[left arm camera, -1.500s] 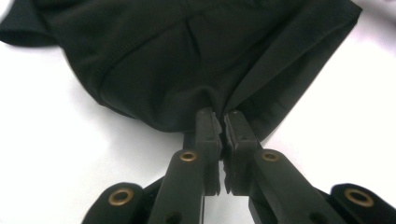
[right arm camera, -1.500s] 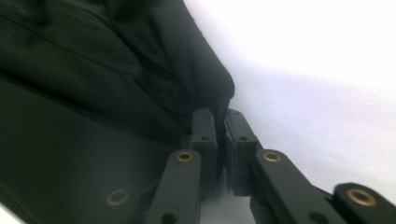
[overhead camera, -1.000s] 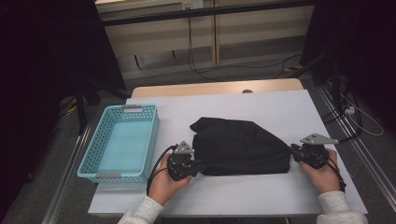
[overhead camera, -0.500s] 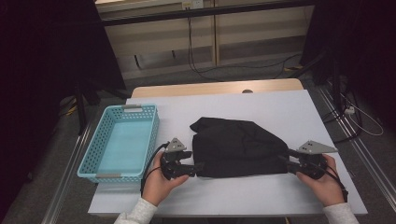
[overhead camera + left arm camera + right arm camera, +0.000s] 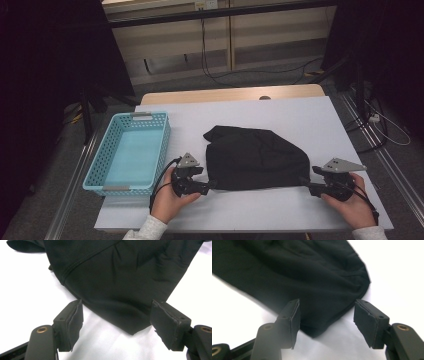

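A black garment point(image 5: 255, 157) lies folded flat in the middle of the white table point(image 5: 310, 120). My left gripper point(image 5: 209, 186) sits at its near left corner and my right gripper point(image 5: 304, 183) at its near right corner. In the left gripper view the garment's corner point(image 5: 120, 277) lies between the spread pads point(image 5: 75, 317) of the left gripper point(image 5: 117, 312), which do not press on it. The right gripper point(image 5: 327, 315) likewise stands open around the other corner of the garment point(image 5: 299, 270). Both pairs of jaws have just been opening, with cloth lying loose between them.
A light blue plastic basket point(image 5: 159, 150) with nothing in it stands on the table's left side, close to my left hand. Behind the white table is a wooden tabletop point(image 5: 230, 94). Cables point(image 5: 380, 120) lie on the floor to the right.
Both grippers have opened and let go of the garment's near corners. The right hand has drawn back toward the near edge. The garment now lies flatter with a straight front edge.
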